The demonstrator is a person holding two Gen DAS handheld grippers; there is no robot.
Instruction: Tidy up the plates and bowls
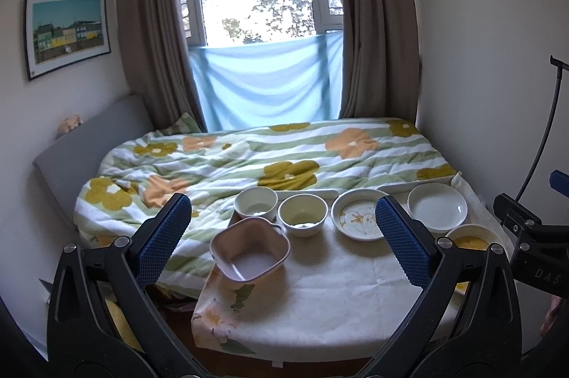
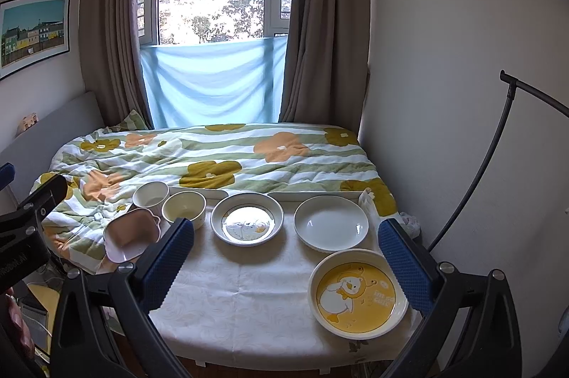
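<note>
While both tongs hung open and empty above the near edge of the tabletop [image 2: 249,299], sorting of the dishes appeared not yet begun: the left tongs [image 1: 281,239] faced the bowls, the right tongs [image 2: 284,257] the plates. Three bowls stood close together at the far left, a pink square bowl [image 1: 249,253] overhanging the edge, a white bowl [image 1: 256,202] behind it, a cream bowl [image 1: 302,212] beside that. A duck plate [image 2: 247,223], a white plate [image 2: 330,223] and, nearer, a yellow plate [image 2: 357,294] lay apart to the right. The next move likely called for closing on one rim, probably to stack like with like; the thin plate edges would need a low, careful approach. The yellow plate was largely hidden in the left view, and a white tray [image 2: 199,191] behind the dishes was barely legible.
</note>
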